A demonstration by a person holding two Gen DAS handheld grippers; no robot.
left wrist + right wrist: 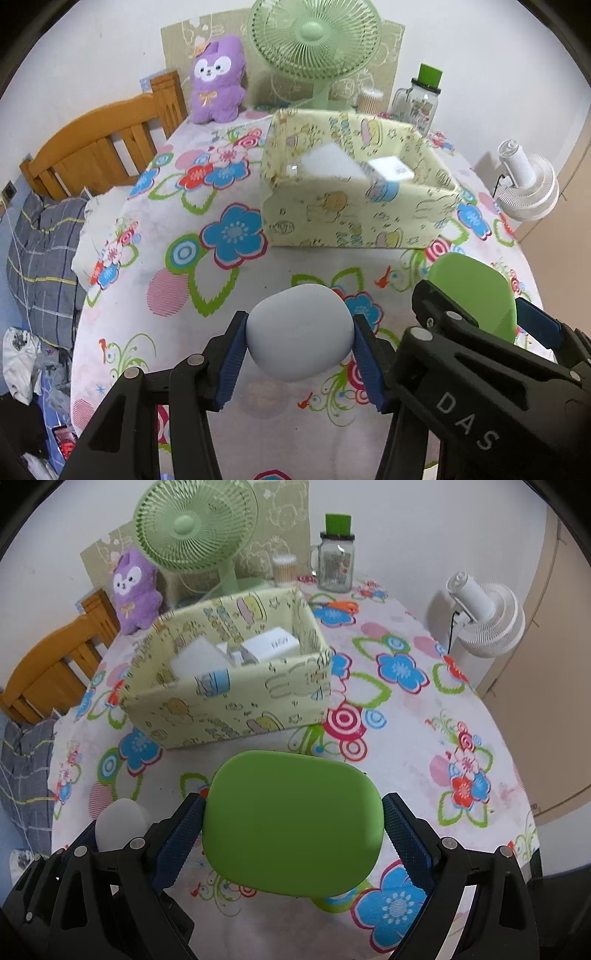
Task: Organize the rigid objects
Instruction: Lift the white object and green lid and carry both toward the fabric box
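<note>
Left tool (299, 354) squeezes a pale blue egg-shaped thing (299, 332) between its blue pads, up off the table (177, 332). Right tool (293, 834) squeezes a flat green case (291, 819). Ahead of both tools sits a yellow box (221, 701) with white boxes (269, 646) inside.

white raised letters "DAS" on the black arm of the right gripper (491, 314) at near right, some dark scribbly marking on a white box (271, 646) inside the far yellow fabric bin (229, 705), too blurry to read
</note>
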